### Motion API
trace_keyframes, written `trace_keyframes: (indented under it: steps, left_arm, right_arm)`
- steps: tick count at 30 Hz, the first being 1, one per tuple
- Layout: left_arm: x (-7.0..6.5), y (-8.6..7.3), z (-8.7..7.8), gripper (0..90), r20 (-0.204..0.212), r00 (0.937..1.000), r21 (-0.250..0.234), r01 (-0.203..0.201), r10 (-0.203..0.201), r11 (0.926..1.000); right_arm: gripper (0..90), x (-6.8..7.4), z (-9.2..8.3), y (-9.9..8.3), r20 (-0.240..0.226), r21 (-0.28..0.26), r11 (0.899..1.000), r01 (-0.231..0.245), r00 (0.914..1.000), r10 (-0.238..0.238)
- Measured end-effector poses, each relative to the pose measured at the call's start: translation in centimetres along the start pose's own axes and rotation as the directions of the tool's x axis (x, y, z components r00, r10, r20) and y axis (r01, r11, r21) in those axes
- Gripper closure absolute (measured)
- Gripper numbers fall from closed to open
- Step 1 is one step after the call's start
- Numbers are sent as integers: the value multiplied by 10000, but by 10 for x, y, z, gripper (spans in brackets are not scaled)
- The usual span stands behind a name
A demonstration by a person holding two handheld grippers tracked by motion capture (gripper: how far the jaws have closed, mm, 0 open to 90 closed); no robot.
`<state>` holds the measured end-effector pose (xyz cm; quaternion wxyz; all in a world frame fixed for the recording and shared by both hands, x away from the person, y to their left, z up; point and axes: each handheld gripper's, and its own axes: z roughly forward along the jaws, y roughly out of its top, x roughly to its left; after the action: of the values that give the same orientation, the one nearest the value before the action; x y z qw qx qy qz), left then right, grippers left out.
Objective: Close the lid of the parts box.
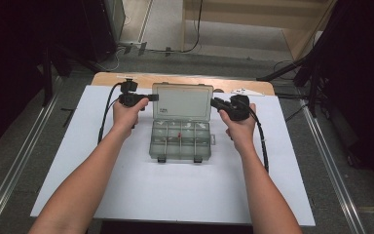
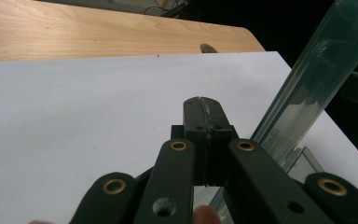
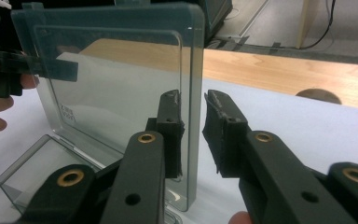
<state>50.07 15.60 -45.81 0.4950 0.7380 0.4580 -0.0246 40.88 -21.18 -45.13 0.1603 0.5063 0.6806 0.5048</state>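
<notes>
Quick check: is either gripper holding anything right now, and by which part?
Nothing is gripped. The right gripper has its jaws apart, astride a side edge of the upright clear lid. The left gripper is shut on nothing, beside the lid.

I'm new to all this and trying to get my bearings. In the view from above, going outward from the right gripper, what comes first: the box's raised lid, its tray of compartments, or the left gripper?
1. Raised lid, right beside the right gripper.
2. Tray of compartments, below the lid, toward the person.
3. Left gripper, at the lid's opposite edge.
</notes>
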Motion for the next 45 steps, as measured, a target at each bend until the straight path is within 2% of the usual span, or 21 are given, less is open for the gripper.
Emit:
trace_keyframes:
  steps: [5, 7, 10, 13, 17, 25, 34, 45]
  left_arm:
    - [-5, 0, 0, 900, 83, 9997, -45, -209, 209, 9998]
    - [-7, 0, 0, 900, 123, 9997, -88, -232, 233, 9997]
    - [-8, -1, 0, 900, 151, 9997, -158, -168, 170, 9997]
    - [-9, -2, -1, 900, 147, 9997, -152, -199, 201, 9997]
    - [-11, -4, -3, 900, 249, 9993, -278, -262, 269, 9993]
    - [-16, -6, -9, 900, 304, 9981, -360, -521, 532, 9980]
    - [-23, -10, -16, 900, 360, 9963, -515, -762, 781, 9958]
    - [-30, -16, -23, 900, 250, 9949, -636, -955, 972, 9934]
  right_arm:
    - [759, -7, -14, 1, -281, -503, 9987, -77, 9996, 63]
    - [773, -11, -17, 1, -196, -558, 9984, -132, 9997, 121]
    - [829, -14, -16, 0, -52, -481, 9982, -369, 9993, 367]
    - [885, -15, -11, 0, 358, -290, 9976, -636, 9973, 646]
    - [900, -13, -3, -1, 555, 68, 9967, -805, 9953, 800]
    - [900, -4, 6, 1, 559, 250, 9973, -689, 9962, 674]
    - [900, 0, 2, 3, 324, 162, 9982, -576, 9978, 571]
    - [900, 11, -1, -1, 23, 131, 9994, -331, 9994, 331]
